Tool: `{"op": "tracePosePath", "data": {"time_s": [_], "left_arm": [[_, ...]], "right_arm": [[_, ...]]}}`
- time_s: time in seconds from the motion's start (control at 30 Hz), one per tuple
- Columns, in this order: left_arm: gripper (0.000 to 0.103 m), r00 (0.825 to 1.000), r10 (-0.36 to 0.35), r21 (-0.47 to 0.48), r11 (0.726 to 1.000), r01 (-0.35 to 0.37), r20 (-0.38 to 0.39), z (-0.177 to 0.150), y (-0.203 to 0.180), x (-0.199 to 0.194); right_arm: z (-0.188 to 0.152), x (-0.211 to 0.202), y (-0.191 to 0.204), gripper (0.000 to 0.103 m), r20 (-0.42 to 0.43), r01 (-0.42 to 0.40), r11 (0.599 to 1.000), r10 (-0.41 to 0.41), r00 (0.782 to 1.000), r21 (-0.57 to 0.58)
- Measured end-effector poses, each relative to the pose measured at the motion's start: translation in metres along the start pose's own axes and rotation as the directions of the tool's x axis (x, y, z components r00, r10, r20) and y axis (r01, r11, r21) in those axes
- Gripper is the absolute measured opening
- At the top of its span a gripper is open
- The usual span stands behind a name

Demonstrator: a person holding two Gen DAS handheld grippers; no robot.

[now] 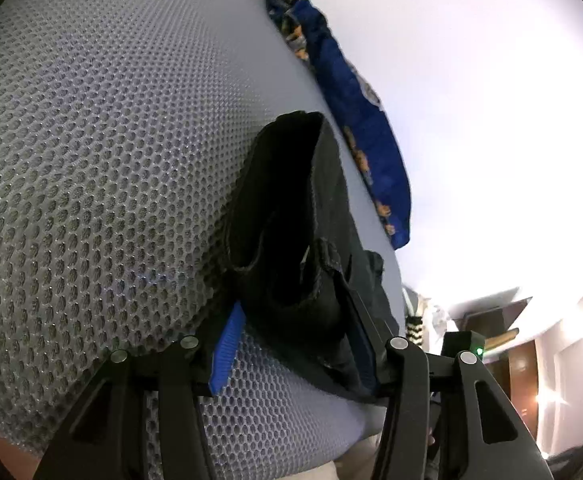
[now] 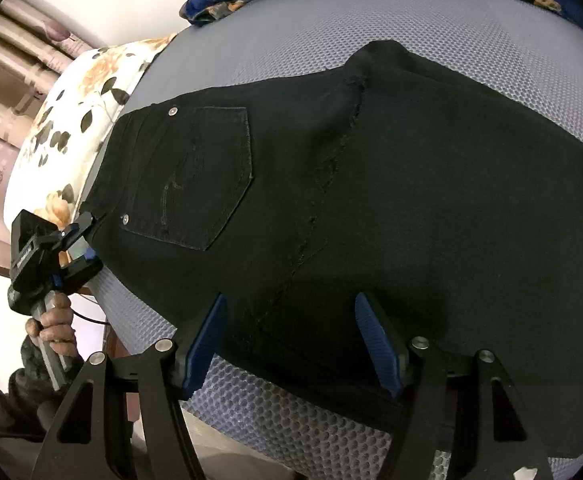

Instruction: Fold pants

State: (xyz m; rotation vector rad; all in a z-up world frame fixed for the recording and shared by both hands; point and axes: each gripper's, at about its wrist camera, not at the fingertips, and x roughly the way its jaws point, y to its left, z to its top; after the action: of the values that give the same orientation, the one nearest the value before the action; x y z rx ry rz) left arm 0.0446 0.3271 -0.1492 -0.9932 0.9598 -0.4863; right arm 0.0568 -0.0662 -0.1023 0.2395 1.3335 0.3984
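Black pants (image 2: 371, 184) lie flat, back pocket up, on the mesh-covered bed (image 2: 471, 32). The left hand-held gripper (image 1: 295, 344) has its jaws around the waistband corner, though whether the pads press on it cannot be told; the right hand-held gripper (image 2: 295, 344) hangs spread above the near edge, touching nothing. Risk: with only one corner secured, lifting may drag the cloth askew, or the thick waistband may slip free.

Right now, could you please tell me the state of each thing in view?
Black pants: lying flat on the mesh mattress, back pocket up.
Left gripper: at the waistband corner; grip unclear.
Right gripper: open, astride the near edge.
Blue blanket: bunched at the far edge.
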Motion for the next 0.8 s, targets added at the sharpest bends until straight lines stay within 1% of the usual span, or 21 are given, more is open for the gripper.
{"op": "tracePosePath", "data": {"time_s": [0.07, 0.17, 0.23, 0.27, 0.33, 0.43, 0.57, 0.73, 0.8], "left_arm": [[0.054, 0.999, -0.029, 0.018, 0.999, 0.029, 0.016, -0.004, 0.0, -0.004], [0.058, 0.999, -0.028, 0.05, 0.998, 0.027, 0.019, -0.009, -0.001, -0.009], [0.062, 0.999, -0.038, 0.057, 0.998, 0.037, 0.025, -0.012, -0.004, -0.01], [0.063, 0.999, -0.042, 0.057, 0.998, 0.041, 0.03, -0.014, -0.006, -0.006], [0.063, 0.998, -0.046, 0.052, 0.998, 0.044, 0.041, -0.015, -0.007, -0.003], [0.064, 0.999, -0.039, 0.03, 0.999, 0.038, 0.035, -0.01, -0.007, 0.0], [0.064, 0.997, -0.053, 0.0, 0.999, 0.053, 0.048, -0.004, -0.006, 0.003], [0.064, 0.998, -0.06, -0.024, 0.998, 0.061, 0.037, 0.007, -0.002, 0.004], [0.063, 0.998, -0.056, 0.002, 0.998, 0.056, 0.019, 0.007, -0.002, 0.003]], "right_arm": [[0.0, 0.0, 0.001, 0.064, -0.002, 0.007, 1.0, -0.007, 1.0, -0.006], [0.0, 0.001, 0.002, 0.064, -0.002, 0.01, 1.0, -0.01, 1.0, -0.009], [0.0, 0.001, 0.002, 0.065, -0.002, 0.009, 1.0, -0.009, 1.0, -0.01], [0.0, 0.001, 0.002, 0.065, -0.002, 0.009, 1.0, -0.009, 1.0, -0.009], [0.0, 0.001, 0.002, 0.067, 0.001, 0.007, 1.0, -0.007, 1.0, -0.01], [0.001, 0.002, 0.003, 0.068, 0.0, 0.009, 1.0, -0.009, 1.0, -0.018], [-0.001, 0.001, 0.002, 0.068, 0.007, 0.004, 1.0, -0.004, 1.0, -0.015], [-0.002, 0.001, 0.002, 0.068, 0.008, 0.001, 1.0, -0.001, 1.0, -0.015], [-0.002, 0.001, 0.001, 0.068, 0.007, -0.001, 1.0, 0.001, 1.0, -0.014]]}}
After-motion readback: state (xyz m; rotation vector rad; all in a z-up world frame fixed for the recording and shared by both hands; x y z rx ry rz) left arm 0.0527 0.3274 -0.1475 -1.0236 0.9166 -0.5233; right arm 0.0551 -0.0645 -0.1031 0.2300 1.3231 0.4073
